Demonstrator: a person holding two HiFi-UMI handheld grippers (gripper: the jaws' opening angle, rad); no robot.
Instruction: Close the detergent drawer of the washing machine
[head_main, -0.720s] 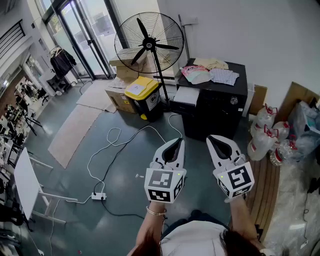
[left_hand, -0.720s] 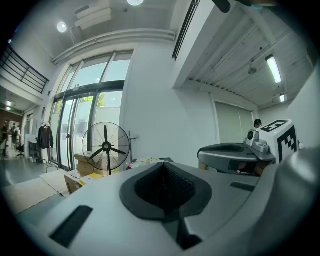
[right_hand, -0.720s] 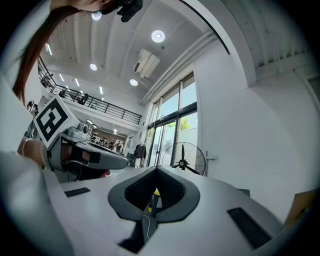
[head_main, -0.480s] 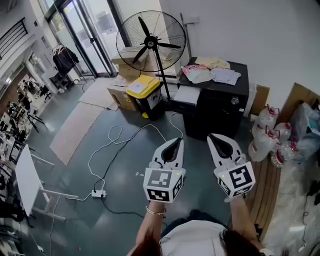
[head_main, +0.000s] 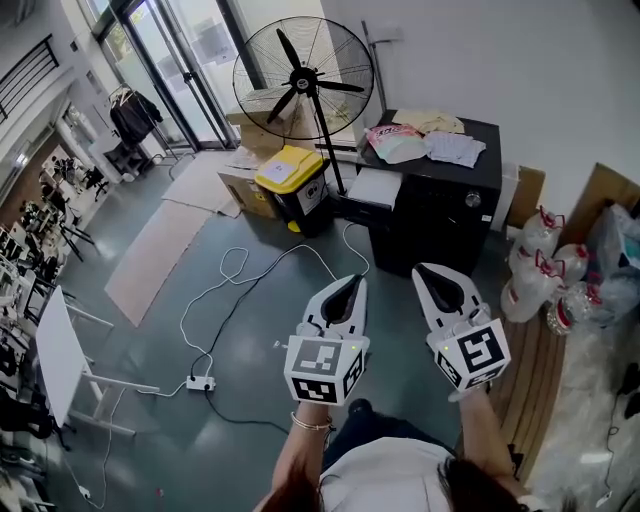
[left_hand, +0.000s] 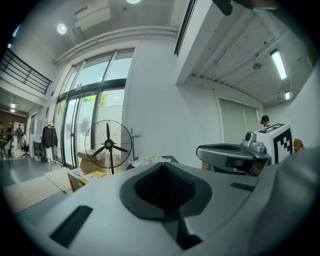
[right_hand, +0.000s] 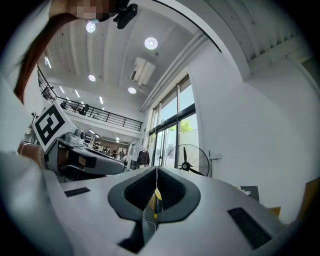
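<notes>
Washing machine (head_main: 440, 215): blk. Cloths (head_main: 425, 142) on top: pink, cream & wht, one w/ small print. Fan (head_main: 303, 80): blk. Bin (head_main: 292, 190): yellow lid, blk body. Boxes (head_main: 238, 187): brown cardboard. Floor (head_main: 250, 410): dk blue-grey; cable (head_main: 222, 291) wht. Jugs (head_main: 525, 290): clear, red tops. Left gripper (head_main: 352, 285) & right gripper (head_main: 428, 275): wht shells, blk pads, blk-&-wht square markers.
</notes>
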